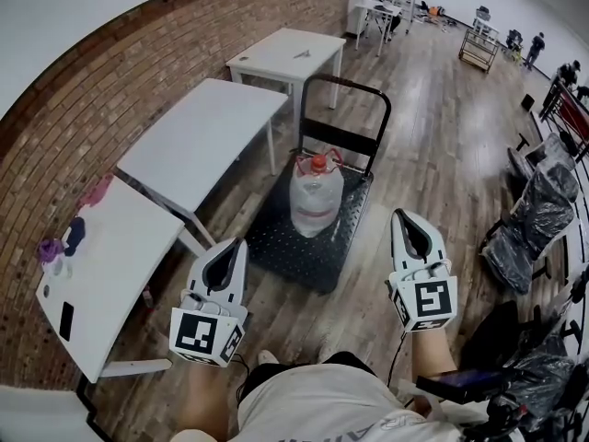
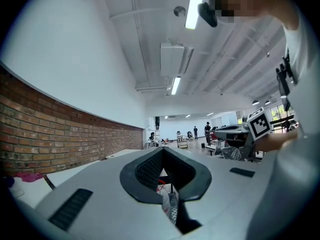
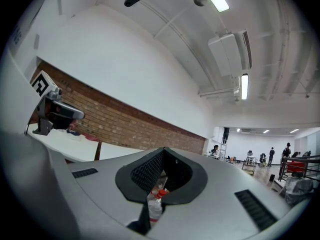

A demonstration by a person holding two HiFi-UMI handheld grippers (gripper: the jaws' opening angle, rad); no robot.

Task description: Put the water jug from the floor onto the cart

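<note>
Clear plastic water jug w/ red cap [image 1: 316,196]: upright on black checker-plate cart [image 1: 293,249], near push handle. Left gripper [image 1: 236,247] & right gripper [image 1: 403,217]: jaws closed, empty, well short of jug. Judged placed. Keep clear; confirm stable stance, no regrip.

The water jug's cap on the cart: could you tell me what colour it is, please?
The cap is red, clearest in the head view.
</note>
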